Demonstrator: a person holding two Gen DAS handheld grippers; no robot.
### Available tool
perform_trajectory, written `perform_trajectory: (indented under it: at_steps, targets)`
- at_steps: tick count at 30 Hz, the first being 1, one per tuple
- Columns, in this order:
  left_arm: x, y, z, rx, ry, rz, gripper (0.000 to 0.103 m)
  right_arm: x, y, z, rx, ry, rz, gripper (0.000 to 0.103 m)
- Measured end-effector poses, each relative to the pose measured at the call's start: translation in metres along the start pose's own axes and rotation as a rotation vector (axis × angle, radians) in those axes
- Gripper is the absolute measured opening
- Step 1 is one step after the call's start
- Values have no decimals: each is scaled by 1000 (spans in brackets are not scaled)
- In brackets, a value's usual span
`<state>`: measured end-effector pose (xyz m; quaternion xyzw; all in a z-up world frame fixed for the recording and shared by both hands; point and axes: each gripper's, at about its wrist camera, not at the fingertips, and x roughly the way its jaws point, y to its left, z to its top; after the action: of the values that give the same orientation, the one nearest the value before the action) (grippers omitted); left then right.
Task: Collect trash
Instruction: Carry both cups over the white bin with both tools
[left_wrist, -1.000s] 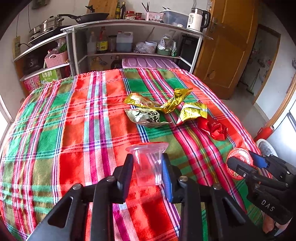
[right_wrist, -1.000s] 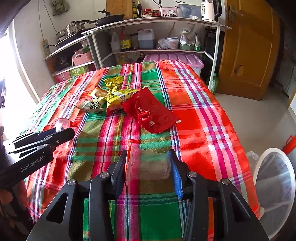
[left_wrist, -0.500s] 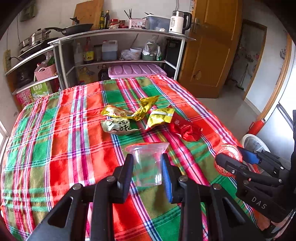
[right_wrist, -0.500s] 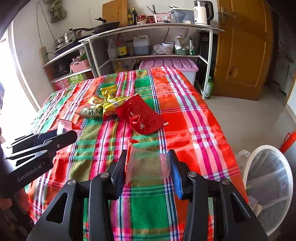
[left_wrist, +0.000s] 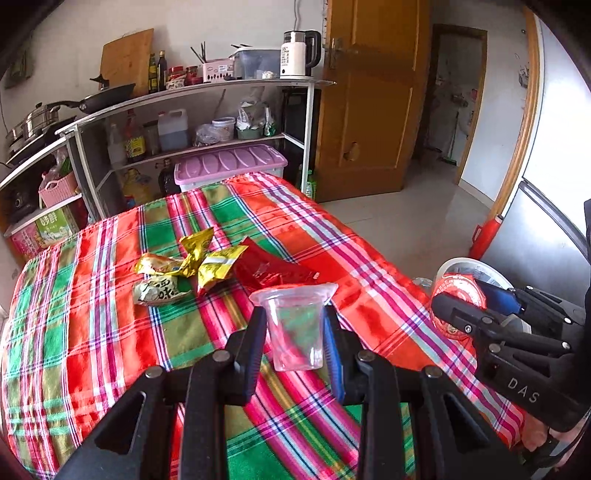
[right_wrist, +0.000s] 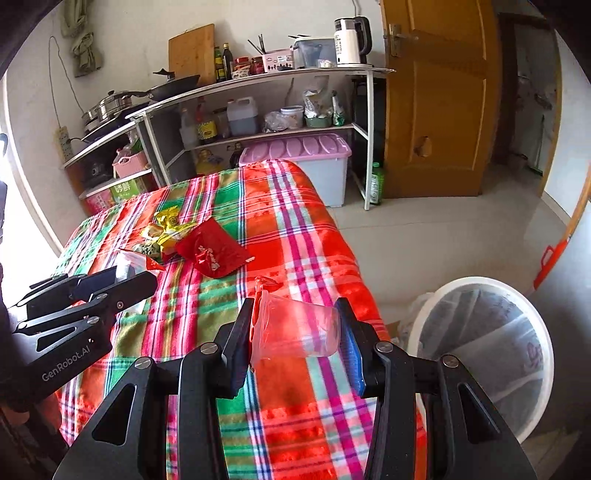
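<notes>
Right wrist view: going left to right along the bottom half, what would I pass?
Left gripper → red wrapper → clear cup held by the right gripper → white bin.

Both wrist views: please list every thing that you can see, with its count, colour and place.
cups: two, clear plastic, one in each gripper; the second lies sideways with a red lid
wrappers: about four, gold and yellow, on the cloth
red bag: one, beside the wrappers
cloth: one, red-green plaid, covers the table
bin: one, white, on the floor right of the table
box: one, purple lid, behind the table
kettle: one, white, top shelf
pan: one, black, top shelf
door: one, brown
left gripper: black, shut on a cup
right gripper: black, shut on a cup
</notes>
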<state>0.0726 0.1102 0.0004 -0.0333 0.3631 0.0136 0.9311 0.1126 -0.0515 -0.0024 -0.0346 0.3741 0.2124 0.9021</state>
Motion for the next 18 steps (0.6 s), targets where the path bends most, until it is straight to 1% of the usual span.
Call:
perform_trajectory:
  at_steps: [11, 18]
  targets:
    - [7, -72, 16, 104, -10, -98, 32, -36, -64, -9, 85, -39, -105, 43]
    - [22, -119, 20, 155, 15, -169, 32, -52, -107, -21, 144, -39, -174, 43]
